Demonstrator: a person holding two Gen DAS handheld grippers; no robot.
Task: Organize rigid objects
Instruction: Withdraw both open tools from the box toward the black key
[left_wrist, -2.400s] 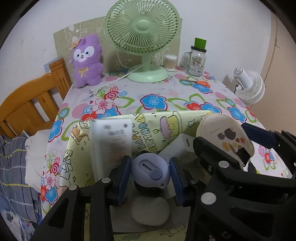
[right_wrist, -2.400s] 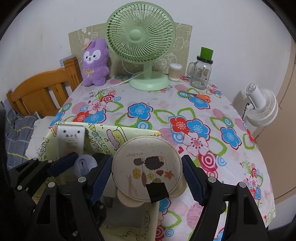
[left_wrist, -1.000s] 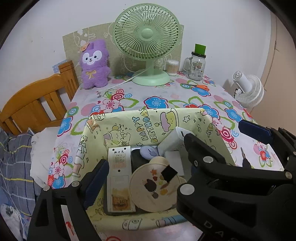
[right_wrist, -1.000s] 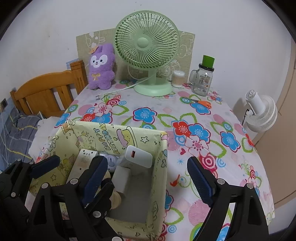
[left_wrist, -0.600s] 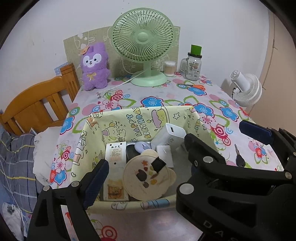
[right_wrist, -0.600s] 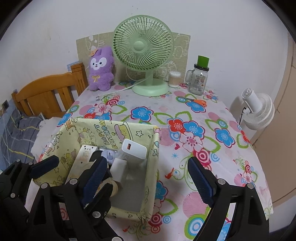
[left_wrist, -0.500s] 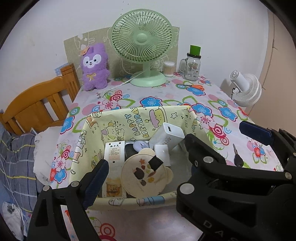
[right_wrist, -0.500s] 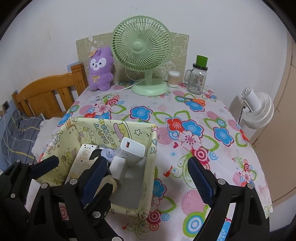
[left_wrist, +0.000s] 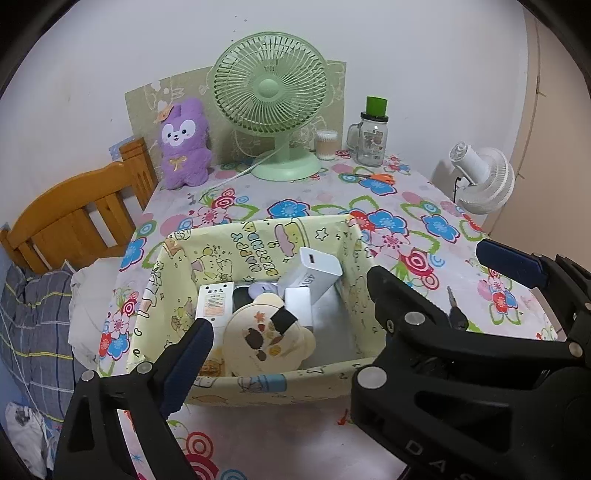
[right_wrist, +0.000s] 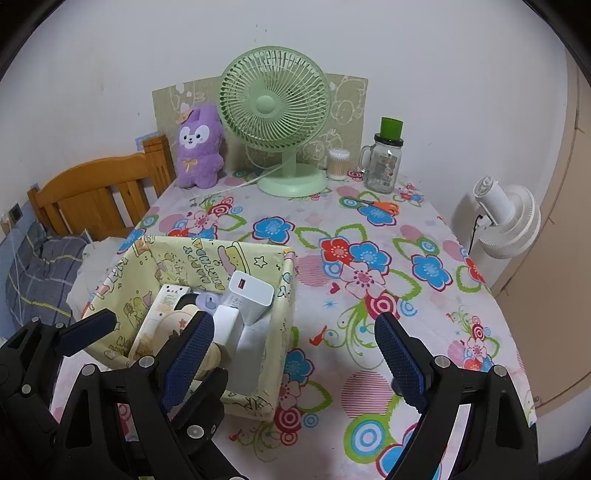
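Note:
A yellow cartoon fabric basket (left_wrist: 258, 240) stands on the floral table; it also shows in the right wrist view (right_wrist: 280, 295). In it lie a round cream mirror case (left_wrist: 266, 343), a white charger block (left_wrist: 314, 273), a white card box (left_wrist: 214, 299), a small lilac device (left_wrist: 262, 288) and a small white cube (left_wrist: 297, 304). A key (left_wrist: 456, 314) lies on the cloth right of the basket. My left gripper (left_wrist: 291, 350) is open and empty, above the basket's near side. My right gripper (right_wrist: 291, 354) is open and empty, right of the basket.
At the back of the table stand a green fan (right_wrist: 275, 107), a purple plush (right_wrist: 199, 147), a cotton-swab jar (right_wrist: 338, 164) and a glass mug jar (right_wrist: 384, 162). Orange scissors (right_wrist: 380, 205) lie near them. A wooden bed frame (right_wrist: 96, 195) is left; a white fan (right_wrist: 506, 221) is right.
Both grippers let go of their objects in the basket, opened, and pulled back and up. The mirror case and the lilac device now lie in the basket.

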